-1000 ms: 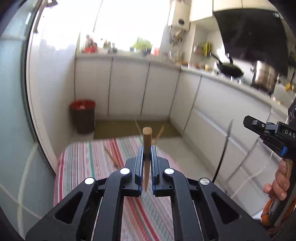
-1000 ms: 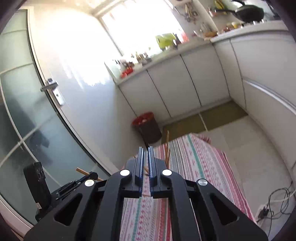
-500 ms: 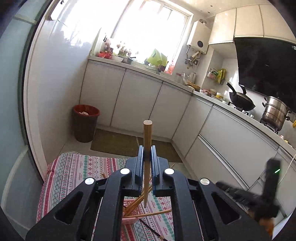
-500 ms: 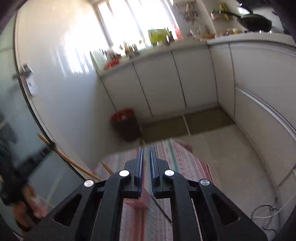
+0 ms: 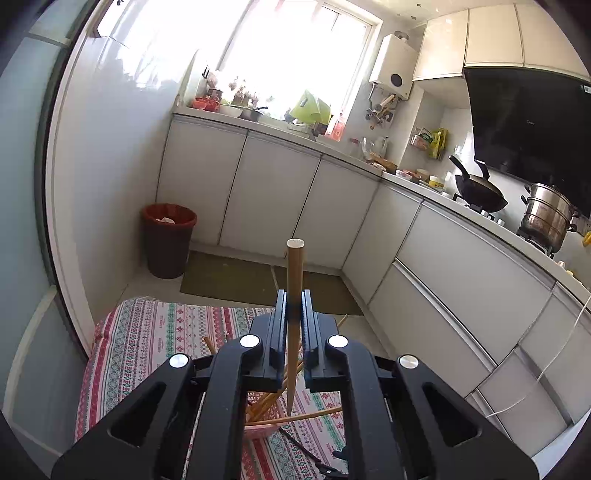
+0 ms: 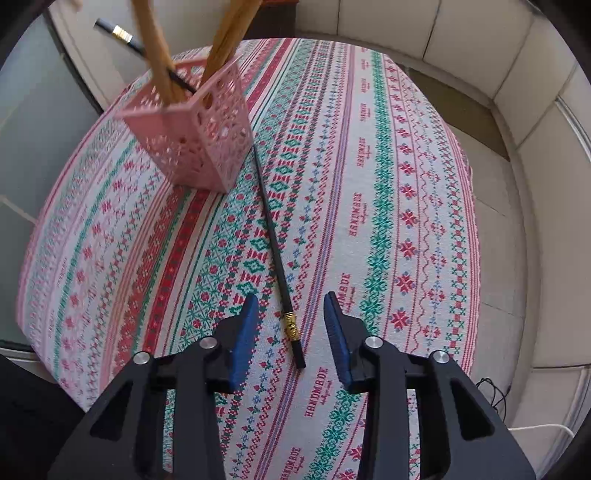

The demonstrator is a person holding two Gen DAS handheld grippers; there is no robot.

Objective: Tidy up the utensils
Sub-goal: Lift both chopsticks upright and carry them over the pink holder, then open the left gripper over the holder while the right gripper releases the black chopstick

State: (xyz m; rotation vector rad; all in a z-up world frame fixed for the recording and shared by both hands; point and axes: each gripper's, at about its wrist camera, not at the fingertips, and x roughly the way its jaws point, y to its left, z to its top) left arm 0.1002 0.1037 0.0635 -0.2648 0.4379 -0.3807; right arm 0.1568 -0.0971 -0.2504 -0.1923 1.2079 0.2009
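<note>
My left gripper (image 5: 293, 314) is shut on a wooden chopstick (image 5: 294, 280), held upright with its tip pointing down over the pink holder (image 5: 258, 430), which shows only partly beneath the jaws. In the right wrist view the pink perforated holder (image 6: 199, 129) stands on the striped tablecloth (image 6: 388, 221) with several wooden chopsticks (image 6: 155, 55) and a black one (image 6: 122, 35) in it. A black chopstick with a gold band (image 6: 279, 266) lies on the cloth. My right gripper (image 6: 291, 321) is open, its jaws on either side of that chopstick's thick end, just above it.
The table's edges fall off to the floor on the right (image 6: 495, 258) and toward a glass door on the left (image 6: 33, 122). White kitchen cabinets (image 5: 273, 199), a red bin (image 5: 168, 240) and a stove with pots (image 5: 546, 218) lie beyond the table.
My right gripper has opened and swung down from facing the room to hover over the black chopstick on the cloth. My left gripper keeps its chopstick upright over the holder.
</note>
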